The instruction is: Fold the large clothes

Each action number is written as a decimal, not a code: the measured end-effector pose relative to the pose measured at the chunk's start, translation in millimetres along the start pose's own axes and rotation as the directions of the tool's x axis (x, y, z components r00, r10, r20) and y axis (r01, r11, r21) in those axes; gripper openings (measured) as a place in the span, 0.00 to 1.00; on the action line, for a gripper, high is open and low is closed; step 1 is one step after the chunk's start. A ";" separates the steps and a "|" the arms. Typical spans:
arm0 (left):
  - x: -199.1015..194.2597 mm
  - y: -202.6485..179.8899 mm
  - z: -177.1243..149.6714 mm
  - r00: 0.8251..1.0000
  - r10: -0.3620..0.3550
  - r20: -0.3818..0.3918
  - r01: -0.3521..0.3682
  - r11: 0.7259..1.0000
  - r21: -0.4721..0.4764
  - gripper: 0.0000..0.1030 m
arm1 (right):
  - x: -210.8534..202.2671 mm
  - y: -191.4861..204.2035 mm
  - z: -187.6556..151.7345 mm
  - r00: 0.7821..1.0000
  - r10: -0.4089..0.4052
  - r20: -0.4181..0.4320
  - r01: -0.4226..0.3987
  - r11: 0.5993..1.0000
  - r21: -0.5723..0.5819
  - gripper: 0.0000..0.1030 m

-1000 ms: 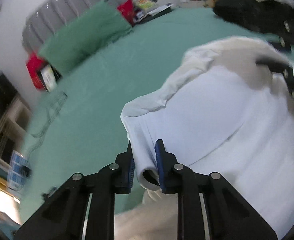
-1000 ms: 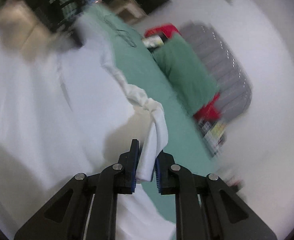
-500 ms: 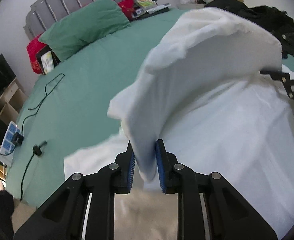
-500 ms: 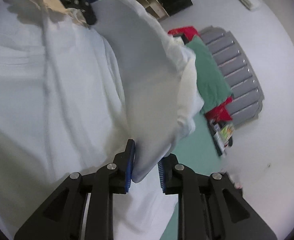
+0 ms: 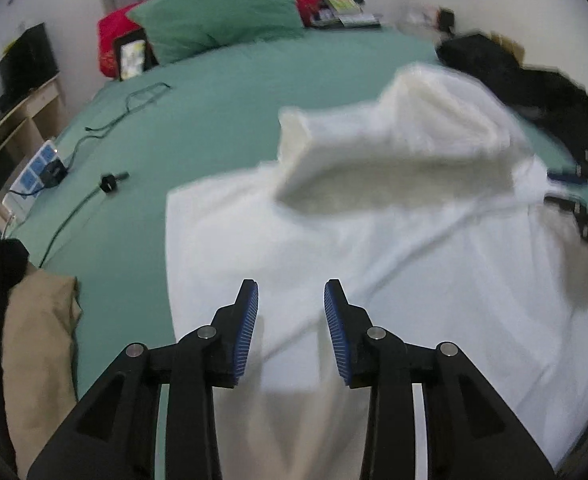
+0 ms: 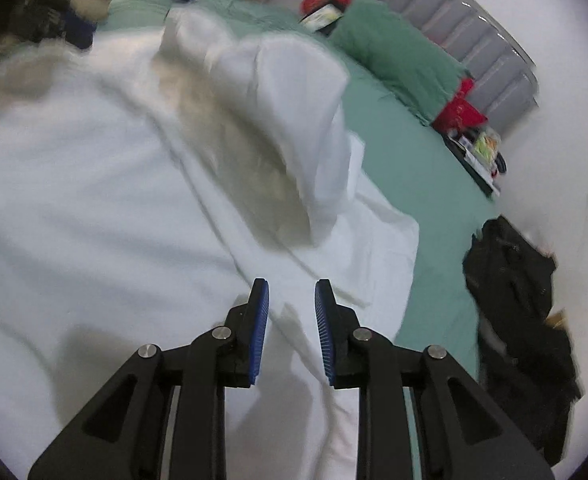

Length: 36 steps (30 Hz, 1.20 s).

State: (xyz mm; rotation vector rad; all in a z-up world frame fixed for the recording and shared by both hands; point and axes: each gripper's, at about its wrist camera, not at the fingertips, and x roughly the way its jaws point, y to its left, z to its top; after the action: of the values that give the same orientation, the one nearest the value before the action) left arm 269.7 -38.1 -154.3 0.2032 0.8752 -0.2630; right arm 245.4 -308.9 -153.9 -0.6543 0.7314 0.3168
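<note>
- Garment (image 5: pixel 393 248), white, lies spread on the bed (image 5: pixel 222 120), ahead of and below both grippers.
- Left gripper (image 5: pixel 291 304): jaws just opened, empty.
- Right gripper (image 6: pixel 291 300): jaws just opened, narrow, empty.

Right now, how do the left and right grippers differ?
The left gripper stands wider open than the right gripper. Both have just been opening, with nothing between the fingers. In its own view, the left has bare green bedsheet on its left and the right has it on its right. Shared: both hover over the white garment, its flap lofted ahead.
</note>
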 end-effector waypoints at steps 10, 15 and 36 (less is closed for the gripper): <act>19.7 -21.6 103.7 0.989 -0.073 0.126 0.082 0.995 -0.061 0.45 | 44.6 -25.6 77.1 0.933 0.245 0.262 -0.338 0.845 0.414 0.43; 47.2 -27.7 119.4 0.993 -0.094 0.076 0.100 0.992 -0.080 0.45 | 87.3 -7.8 61.6 0.855 0.500 0.138 -0.499 0.721 0.480 0.41; 83.5 -84.4 50.4 0.984 -0.133 -0.116 0.143 0.987 0.076 0.02 | 48.0 -43.3 72.2 0.897 0.297 0.327 -0.431 0.752 0.499 0.22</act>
State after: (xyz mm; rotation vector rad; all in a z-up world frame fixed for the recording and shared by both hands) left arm 331.4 -144.3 -193.4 0.2377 0.9901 -0.4220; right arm 337.5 -292.6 -128.3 0.1021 0.6826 0.5042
